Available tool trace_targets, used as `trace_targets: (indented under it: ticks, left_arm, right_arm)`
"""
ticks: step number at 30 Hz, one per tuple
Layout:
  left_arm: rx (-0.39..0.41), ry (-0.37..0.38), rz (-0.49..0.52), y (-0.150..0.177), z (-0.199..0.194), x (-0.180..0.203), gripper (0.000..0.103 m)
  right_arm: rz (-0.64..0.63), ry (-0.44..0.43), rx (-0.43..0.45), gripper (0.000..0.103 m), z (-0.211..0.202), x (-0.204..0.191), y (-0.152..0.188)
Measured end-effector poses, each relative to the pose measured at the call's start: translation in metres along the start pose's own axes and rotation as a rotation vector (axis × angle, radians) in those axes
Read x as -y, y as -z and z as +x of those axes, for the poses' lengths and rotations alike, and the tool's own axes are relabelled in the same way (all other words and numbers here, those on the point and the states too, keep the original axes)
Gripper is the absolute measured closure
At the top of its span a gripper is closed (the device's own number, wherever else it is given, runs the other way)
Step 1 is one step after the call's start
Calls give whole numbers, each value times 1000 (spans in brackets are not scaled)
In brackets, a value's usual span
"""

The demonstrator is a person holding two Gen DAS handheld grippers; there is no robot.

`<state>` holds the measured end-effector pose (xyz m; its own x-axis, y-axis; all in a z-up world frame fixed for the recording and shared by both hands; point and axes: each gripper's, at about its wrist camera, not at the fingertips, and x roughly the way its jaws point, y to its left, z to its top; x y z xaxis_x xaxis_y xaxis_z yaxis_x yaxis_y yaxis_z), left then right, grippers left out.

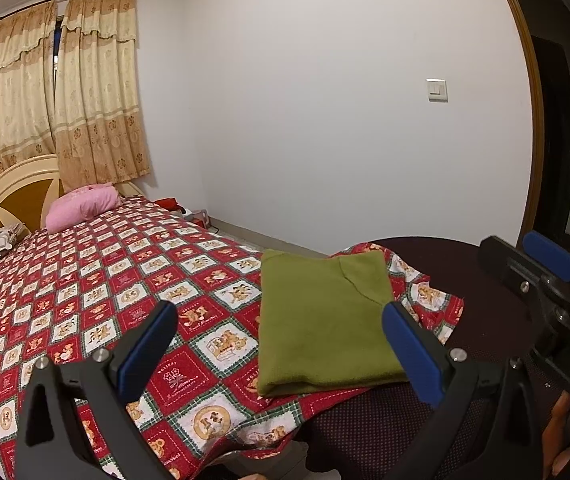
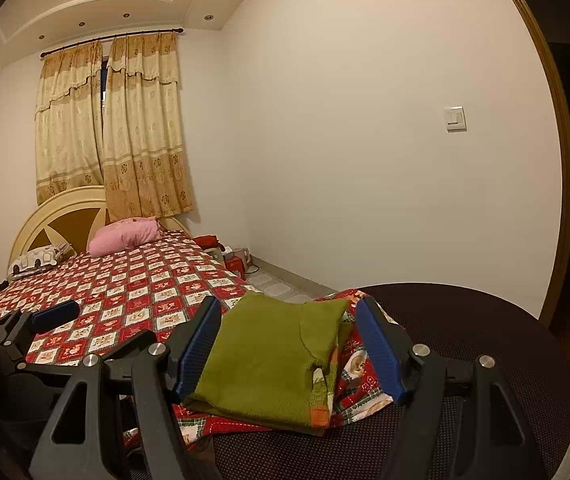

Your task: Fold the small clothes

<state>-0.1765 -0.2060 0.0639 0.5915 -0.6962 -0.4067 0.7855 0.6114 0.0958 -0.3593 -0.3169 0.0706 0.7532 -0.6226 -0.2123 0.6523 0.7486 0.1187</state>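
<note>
Both tongs, left [image 1: 281,350] and right [image 2: 289,350], we hold wide apart and empty, because the green garment [image 1: 325,320] lies folded on the bed's [image 1: 85,280] near corner.

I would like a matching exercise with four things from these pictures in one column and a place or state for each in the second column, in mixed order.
Things:
1. green garment
2. pink pillow
3. light switch
4. left gripper

Places or states:
a. on the wall
b. open, holding nothing
c. folded, at the foot of the bed
d. by the headboard

Pairs: 1-c, 2-d, 3-a, 4-b
</note>
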Motion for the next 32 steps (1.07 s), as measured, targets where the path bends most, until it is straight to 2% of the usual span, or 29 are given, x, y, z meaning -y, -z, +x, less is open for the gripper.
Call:
trace_targets:
  ticks: [14,24,32]
  left_arm:
    - [-17,-2,-3,3,1,-2,0]
    - [-41,39,-18,6,6,-7,0]
    - [-95,4,-15,8,16,-7,0]
  right_arm:
    - [-1,-1,0,32,-1,-2,1]
    - [1,-4,-6,32,-1,-3,2]
    - [28,-5,-30,32,4,2,5]
